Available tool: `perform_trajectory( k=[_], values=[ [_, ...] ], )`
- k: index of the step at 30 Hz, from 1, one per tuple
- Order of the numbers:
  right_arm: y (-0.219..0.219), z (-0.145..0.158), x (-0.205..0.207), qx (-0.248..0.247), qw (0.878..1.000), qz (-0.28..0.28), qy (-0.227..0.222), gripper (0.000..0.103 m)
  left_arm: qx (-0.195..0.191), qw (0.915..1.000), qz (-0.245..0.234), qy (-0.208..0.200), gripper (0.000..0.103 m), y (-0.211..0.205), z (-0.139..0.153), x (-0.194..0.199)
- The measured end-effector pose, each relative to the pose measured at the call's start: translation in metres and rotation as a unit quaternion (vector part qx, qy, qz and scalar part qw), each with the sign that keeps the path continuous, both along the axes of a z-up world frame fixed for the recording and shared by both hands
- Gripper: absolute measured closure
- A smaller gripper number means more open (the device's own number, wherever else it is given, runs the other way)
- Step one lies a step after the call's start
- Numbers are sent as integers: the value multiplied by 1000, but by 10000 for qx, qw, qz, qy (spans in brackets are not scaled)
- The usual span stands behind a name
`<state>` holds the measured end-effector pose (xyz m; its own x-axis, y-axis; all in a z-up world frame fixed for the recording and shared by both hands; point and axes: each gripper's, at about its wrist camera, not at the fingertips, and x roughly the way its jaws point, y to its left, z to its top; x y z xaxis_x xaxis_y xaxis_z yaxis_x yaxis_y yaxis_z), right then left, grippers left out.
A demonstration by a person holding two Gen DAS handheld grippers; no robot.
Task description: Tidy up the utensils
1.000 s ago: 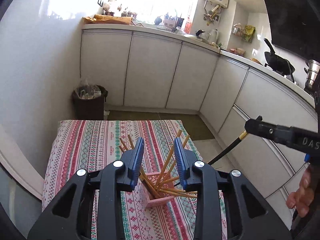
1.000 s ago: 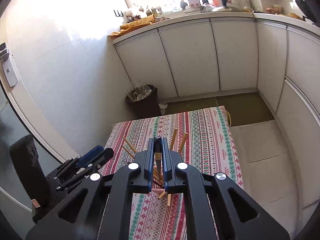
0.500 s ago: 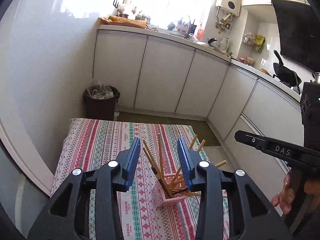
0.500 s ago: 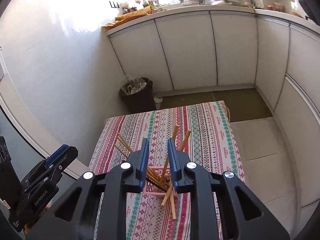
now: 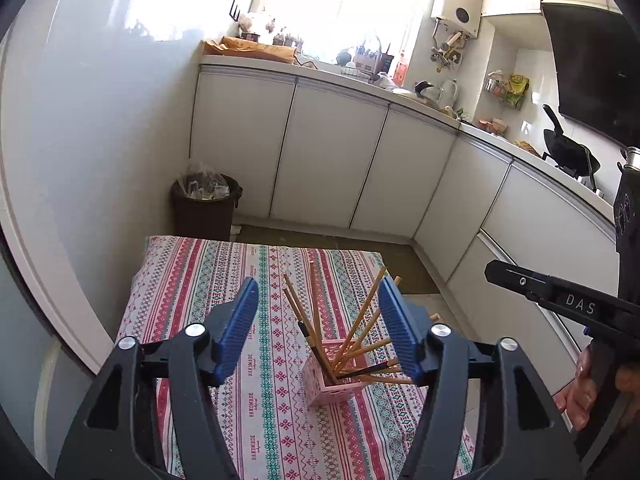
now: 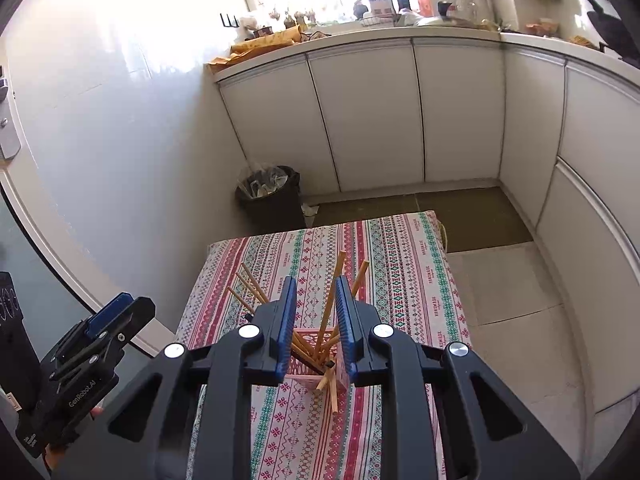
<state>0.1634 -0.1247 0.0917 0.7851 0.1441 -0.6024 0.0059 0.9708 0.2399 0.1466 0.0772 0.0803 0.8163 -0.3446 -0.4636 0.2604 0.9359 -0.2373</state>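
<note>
Right tool (image 6: 316,294) has let go and now stands spread above the pink holder (image 6: 316,354); left tool (image 5: 318,308) spread wider. Chopsticks (image 5: 356,336) sit fanned inside the holder on worktop (image 5: 192,280); task looks near done.

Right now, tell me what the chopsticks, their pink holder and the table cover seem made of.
Chopsticks: likely bamboo or wood, matte tan, some dark-tipped. Pink holder: probably molded plastic, with pierced lattice walls. Table cover: woven or printed fabric, striped pattern, soft draping edges.

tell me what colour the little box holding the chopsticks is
Pink, with a lattice cut-out pattern: the box shows best in the left wrist view.
</note>
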Motion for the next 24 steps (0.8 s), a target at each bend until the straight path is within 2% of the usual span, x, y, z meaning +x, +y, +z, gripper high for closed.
perform_trajectory(
  k=[1,3,4,6,10,15,18,21,24],
  values=[
    [0,0,-4,-8,10000,-26,-35,60,2,10000,12,-29,35,0,1,-4],
    [1,1,-12,-26,9999,-56,-86,52,3,10000,33,-60,29,0,3,-11],
    [1,0,-16,-41,9999,-68,-90,51,-9,10000,43,-74,25,0,4,-16],
    [1,-2,-25,-75,9999,-84,-92,50,-8,9999,41,-97,22,-1,6,-24],
    [-1,-1,-47,-173,9991,-269,-269,35,-53,9999,48,-150,13,-3,9,-40],
    [-4,-6,-80,-332,9957,-670,-540,19,-14,9997,134,-227,7,-10,4,-64],
    [-2,-13,-104,-577,9895,-1077,-777,8,203,9984,363,-376,7,-18,-3,-82],
    [-1,-26,-125,-893,9809,-1449,-943,7,373,9960,624,-523,7,-26,-11,-98],
    [-3,-41,-142,-1077,9750,-1723,-904,7,473,9944,775,-544,7,-29,-19,-109]
  ],
)
